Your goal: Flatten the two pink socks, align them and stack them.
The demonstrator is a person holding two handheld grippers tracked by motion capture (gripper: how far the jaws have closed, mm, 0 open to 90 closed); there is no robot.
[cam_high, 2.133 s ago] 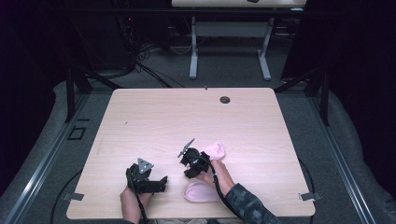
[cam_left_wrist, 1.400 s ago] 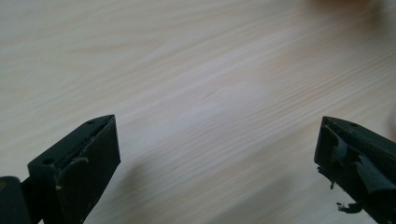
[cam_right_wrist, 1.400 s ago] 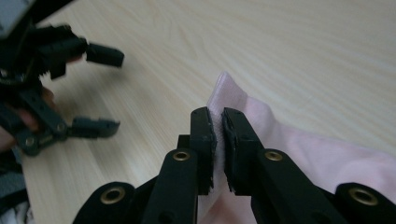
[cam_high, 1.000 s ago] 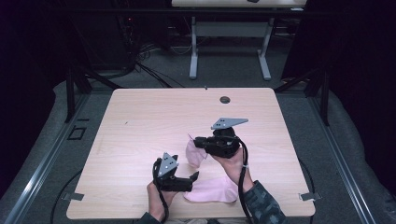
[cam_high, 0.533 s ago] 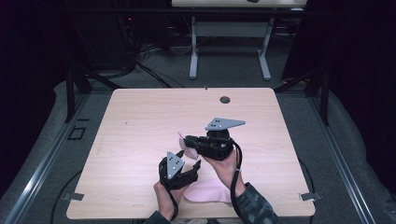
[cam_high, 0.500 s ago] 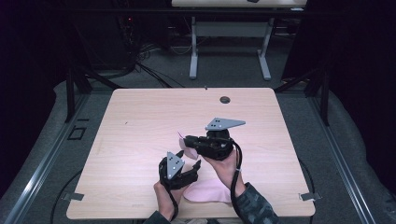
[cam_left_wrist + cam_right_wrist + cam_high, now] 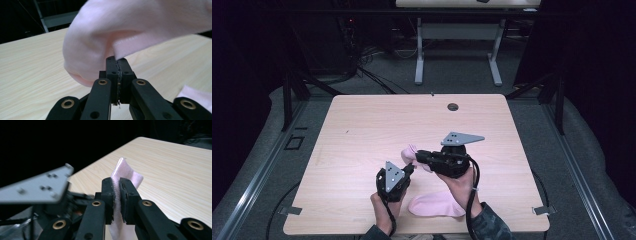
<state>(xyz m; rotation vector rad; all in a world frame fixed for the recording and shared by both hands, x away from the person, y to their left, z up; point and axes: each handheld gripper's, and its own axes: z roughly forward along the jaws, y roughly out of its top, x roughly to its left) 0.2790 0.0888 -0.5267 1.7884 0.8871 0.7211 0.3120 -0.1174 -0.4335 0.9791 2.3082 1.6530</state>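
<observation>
A pink sock hangs above the table, held between my two grippers. My right gripper comes in from the right and is shut on one end of it; in the right gripper view the fabric sticks up between the pressed pads. My left gripper, just below, has just been closing and now pinches the sock's hem, jaws together. A second pink sock lies flat near the front edge, under my right forearm.
A round dark grommet sits at the table's far edge. A corner of the flat sock shows low right in the left gripper view. The left gripper's grey plate looms close in the right gripper view.
My left gripper slid right to the lifted sock and its jaws came together on the hem. The right gripper raised the sock off the table earlier and has held still since.
</observation>
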